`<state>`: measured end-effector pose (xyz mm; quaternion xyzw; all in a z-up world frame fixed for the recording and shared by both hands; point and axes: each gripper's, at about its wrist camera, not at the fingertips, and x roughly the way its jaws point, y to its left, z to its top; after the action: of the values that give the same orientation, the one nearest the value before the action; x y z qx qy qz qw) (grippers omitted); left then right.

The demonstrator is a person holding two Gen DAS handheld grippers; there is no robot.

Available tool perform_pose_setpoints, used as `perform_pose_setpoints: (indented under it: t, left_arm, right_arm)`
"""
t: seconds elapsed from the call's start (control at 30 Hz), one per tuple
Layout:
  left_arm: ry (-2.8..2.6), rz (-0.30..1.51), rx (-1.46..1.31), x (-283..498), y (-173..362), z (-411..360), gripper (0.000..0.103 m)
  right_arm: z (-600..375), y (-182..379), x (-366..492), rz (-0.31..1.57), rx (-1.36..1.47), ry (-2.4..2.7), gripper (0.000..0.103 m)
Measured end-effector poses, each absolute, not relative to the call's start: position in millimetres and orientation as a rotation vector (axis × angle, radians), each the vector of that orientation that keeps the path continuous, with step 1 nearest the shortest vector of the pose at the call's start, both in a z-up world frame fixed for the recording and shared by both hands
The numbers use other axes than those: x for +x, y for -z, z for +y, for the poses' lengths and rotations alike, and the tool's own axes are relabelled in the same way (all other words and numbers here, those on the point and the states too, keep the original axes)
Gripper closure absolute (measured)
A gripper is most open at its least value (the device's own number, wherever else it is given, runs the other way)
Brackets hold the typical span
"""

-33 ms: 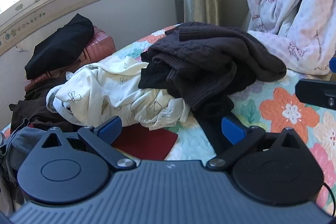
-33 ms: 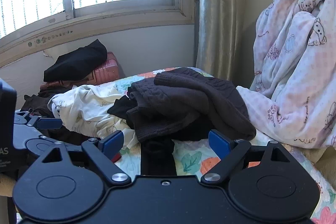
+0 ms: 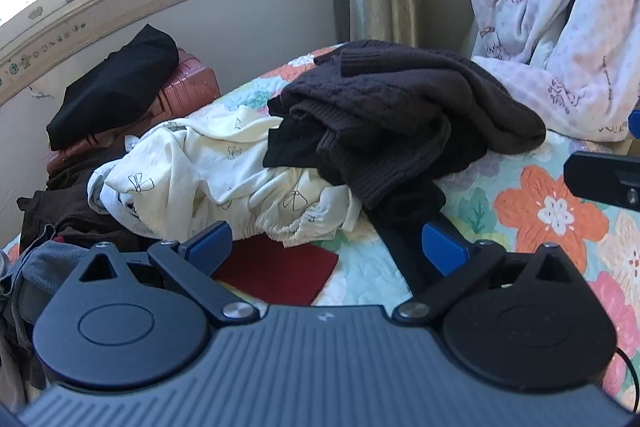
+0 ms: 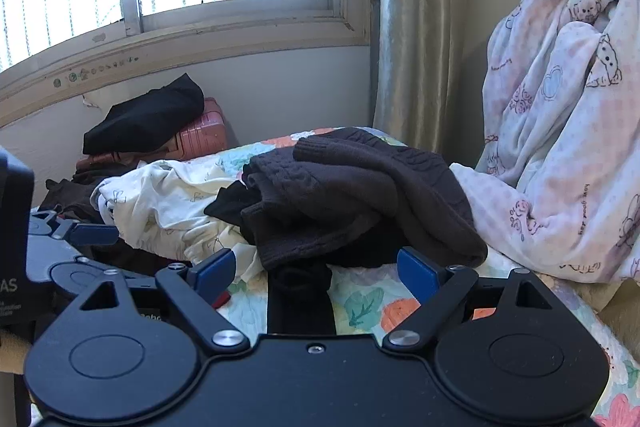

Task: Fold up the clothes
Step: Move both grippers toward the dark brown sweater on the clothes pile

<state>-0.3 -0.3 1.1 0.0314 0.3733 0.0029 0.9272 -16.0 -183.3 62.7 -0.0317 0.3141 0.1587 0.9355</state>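
A heap of clothes lies on a floral bedspread (image 3: 552,211). On top is a dark brown knit sweater (image 3: 404,115), also in the right wrist view (image 4: 360,199). Left of it sprawls a crumpled cream garment with bow prints (image 3: 208,167) (image 4: 160,203). A black strip of cloth (image 3: 404,227) (image 4: 300,291) hangs from the heap toward both grippers. A dark red cloth (image 3: 276,271) lies flat in front. My left gripper (image 3: 326,241) is open above the red cloth, short of the heap. My right gripper (image 4: 316,267) is open too, the black strip running between its fingers untouched.
A pink printed fleece blanket (image 4: 560,147) is piled at the right. At the back left a pink suitcase (image 3: 188,91) carries a black garment (image 3: 116,91). More dark and grey clothes (image 3: 52,211) lie at the left edge. A curtain (image 4: 416,27) and window stand behind.
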Motion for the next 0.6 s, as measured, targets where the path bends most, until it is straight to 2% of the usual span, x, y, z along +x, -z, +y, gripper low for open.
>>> perform_pose_setpoints:
  t: [0.37,0.5,0.6]
  left_arm:
    - [0.051,0.825,0.078,3,4,-11,0.0]
    - [0.018,0.728,0.155,-4,2,-16,0.0]
    - [0.033,0.745,0.118,1,6,-11,0.0]
  right_arm:
    - [-187,-61,-18,0.637,-0.094,-0.308,0.011]
    - [-188,-60,-18,0.642,-0.099,-0.299,0.011]
    - [-190,-59,-17,0.642,-0.097,-0.293,0.011]
